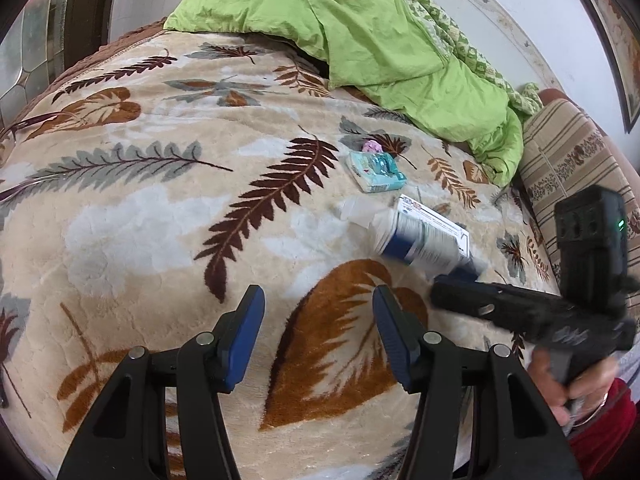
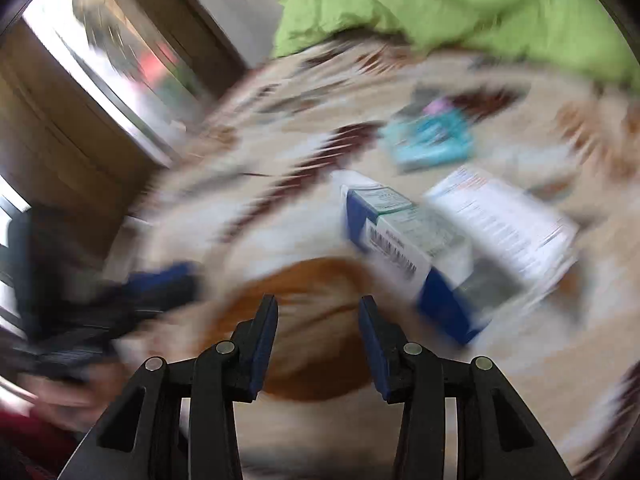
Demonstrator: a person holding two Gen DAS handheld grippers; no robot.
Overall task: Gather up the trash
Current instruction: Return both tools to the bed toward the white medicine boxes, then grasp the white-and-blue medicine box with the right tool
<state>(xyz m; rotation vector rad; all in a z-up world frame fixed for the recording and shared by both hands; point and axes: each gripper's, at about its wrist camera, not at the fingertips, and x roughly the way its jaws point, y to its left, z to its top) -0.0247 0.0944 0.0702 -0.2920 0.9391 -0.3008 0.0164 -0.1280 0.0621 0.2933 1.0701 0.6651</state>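
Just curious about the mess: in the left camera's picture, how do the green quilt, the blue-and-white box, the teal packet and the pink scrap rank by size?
1. green quilt
2. blue-and-white box
3. teal packet
4. pink scrap

Soft daylight, no hard shadows. Left wrist view sharp but for the blurred carton [image 1: 424, 236]. Right wrist view smeared throughout; window [image 2: 108, 52] overexposed. Fisheye bowed edges.
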